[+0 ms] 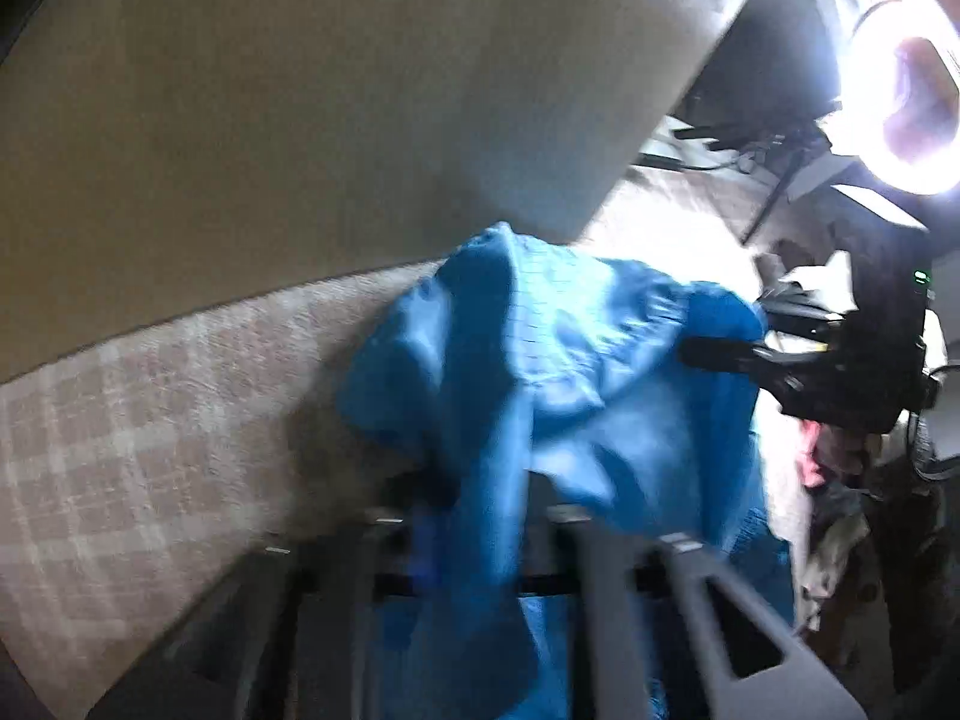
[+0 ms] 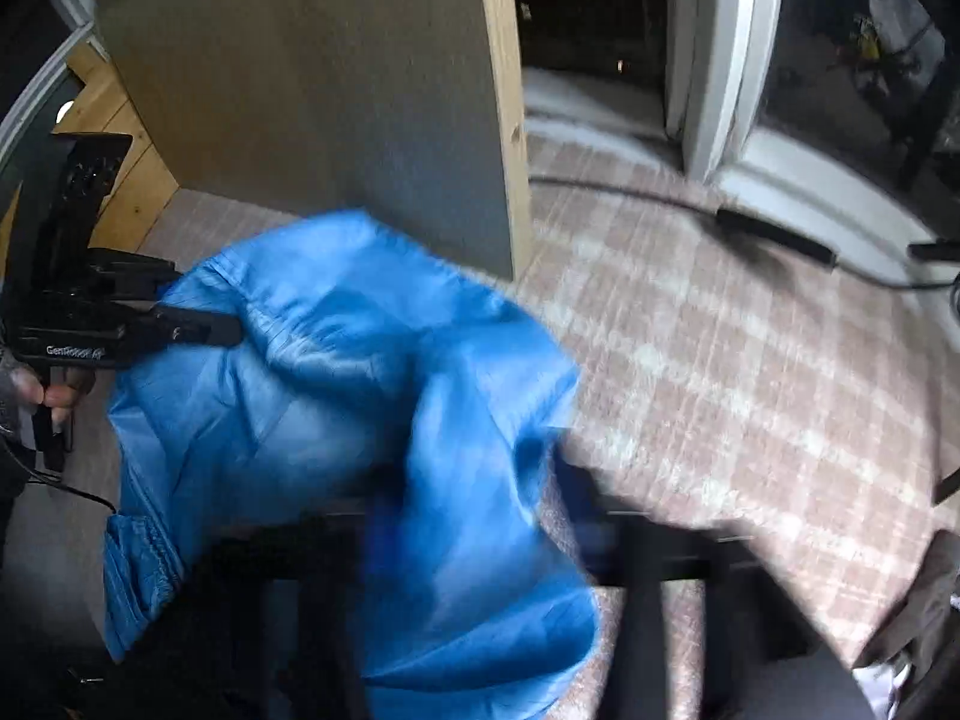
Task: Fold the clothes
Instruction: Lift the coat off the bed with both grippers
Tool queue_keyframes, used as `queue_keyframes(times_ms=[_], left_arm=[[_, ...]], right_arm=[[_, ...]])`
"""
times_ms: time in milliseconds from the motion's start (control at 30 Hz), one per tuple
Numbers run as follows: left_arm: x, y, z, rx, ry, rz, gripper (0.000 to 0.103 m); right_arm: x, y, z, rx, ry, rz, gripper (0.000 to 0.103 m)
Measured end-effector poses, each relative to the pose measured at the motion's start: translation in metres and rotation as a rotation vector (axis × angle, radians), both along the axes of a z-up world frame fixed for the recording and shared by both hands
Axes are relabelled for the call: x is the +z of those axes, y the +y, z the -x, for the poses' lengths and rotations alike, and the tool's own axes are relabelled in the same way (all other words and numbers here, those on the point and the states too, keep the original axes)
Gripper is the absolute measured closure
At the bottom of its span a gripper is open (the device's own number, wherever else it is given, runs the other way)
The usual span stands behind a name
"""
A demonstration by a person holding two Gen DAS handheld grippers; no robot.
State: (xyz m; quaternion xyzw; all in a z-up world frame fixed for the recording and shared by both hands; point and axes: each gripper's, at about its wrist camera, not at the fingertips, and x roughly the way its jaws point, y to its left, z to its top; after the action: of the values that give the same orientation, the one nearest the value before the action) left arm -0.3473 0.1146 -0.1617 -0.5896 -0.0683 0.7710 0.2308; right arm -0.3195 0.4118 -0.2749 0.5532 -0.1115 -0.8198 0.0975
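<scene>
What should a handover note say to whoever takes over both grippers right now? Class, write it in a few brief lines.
Left gripper: shut on the blue garment, pinching an edge.
Right gripper: shut on the same garment, at another edge.
The garment hangs bunched between the two, over the checked carpet, near a wooden panel.
Done: garment picked up with both grippers.
Left: spread it out flat, then fold it; no fold shows yet.

A checked carpet [image 2: 720, 360] in beige and cream covers the floor beneath both grippers. A tall wooden panel [image 2: 336, 90] stands on it ahead of them — a black cable [image 2: 774, 234] lies ahead-right of the right one.
</scene>
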Motion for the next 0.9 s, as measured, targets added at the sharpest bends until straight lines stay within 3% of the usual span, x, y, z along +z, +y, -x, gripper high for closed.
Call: queue_keyframes(times_ms=[233, 367, 500, 600, 700, 900], left_arm=[[0.074, 0.005, -0.046, -0.057, 0.184, 0.022, 0.099], [0.118, 0.007, -0.108, -0.117, 0.285, 0.035, 0.099], [0.141, 0.005, -0.176, -0.161, 0.336, 0.022, 0.099], [0.140, 0.007, -0.228, -0.168, 0.364, 0.007, 0.099], [0.113, 0.014, -0.279, -0.171, 0.334, -0.011, 0.099], [0.028, 0.026, -0.346, -0.144, 0.136, -0.067, 0.099]], right_arm=[[0.064, -0.032, -0.049, 0.050, 0.165, -0.094, 0.096], [0.111, -0.059, -0.105, 0.091, 0.243, -0.196, 0.097], [0.143, -0.085, -0.174, 0.098, 0.314, -0.243, 0.097], [0.155, -0.109, -0.234, 0.087, 0.367, -0.285, 0.097], [0.137, -0.133, -0.285, 0.074, 0.366, -0.322, 0.097], [0.051, -0.155, -0.349, 0.053, 0.194, -0.295, 0.098]])
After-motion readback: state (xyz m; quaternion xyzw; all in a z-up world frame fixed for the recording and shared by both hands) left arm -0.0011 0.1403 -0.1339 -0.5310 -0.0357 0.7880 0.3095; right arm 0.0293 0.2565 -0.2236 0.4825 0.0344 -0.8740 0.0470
